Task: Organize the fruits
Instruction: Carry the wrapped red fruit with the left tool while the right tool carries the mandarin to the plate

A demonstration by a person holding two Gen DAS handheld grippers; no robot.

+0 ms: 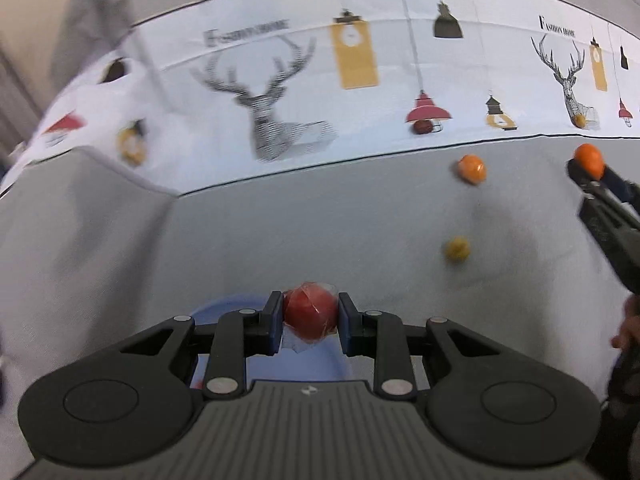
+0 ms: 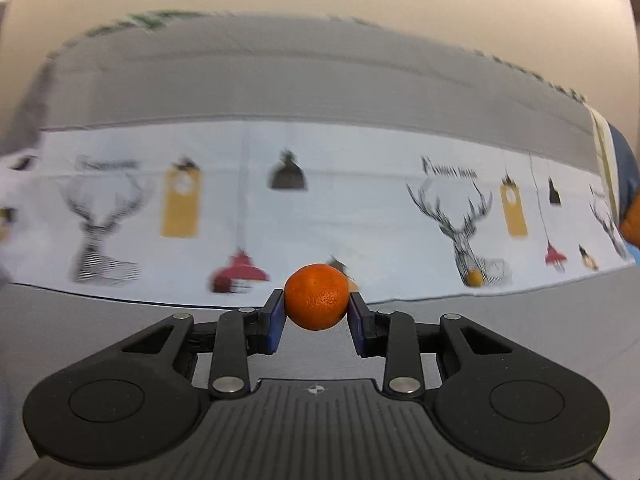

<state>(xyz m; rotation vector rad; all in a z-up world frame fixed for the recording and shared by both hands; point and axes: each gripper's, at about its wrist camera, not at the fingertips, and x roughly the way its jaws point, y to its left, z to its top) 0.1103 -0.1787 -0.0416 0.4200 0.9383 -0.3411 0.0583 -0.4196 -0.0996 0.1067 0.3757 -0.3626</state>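
My left gripper (image 1: 310, 322) is shut on a red fruit (image 1: 308, 308) wrapped in clear film, held above a blue bowl (image 1: 224, 314). My right gripper (image 2: 317, 312) is shut on an orange mandarin (image 2: 317, 296), lifted over the grey cloth. In the left wrist view the right gripper (image 1: 587, 170) shows at the right edge with the mandarin (image 1: 589, 158) between its pads. On the grey cloth lie another orange fruit (image 1: 472, 169) and a small yellow fruit (image 1: 456, 249). A dark red fruit (image 1: 422, 126) rests on the printed cloth.
A white cloth (image 1: 304, 80) printed with deer and lamps covers the far side; a small yellow fruit (image 2: 475, 278) lies on it. Grey cloth (image 1: 280, 232) covers the near surface, raised in a fold at the left. An orange shape (image 2: 633, 220) sits at the far right edge.
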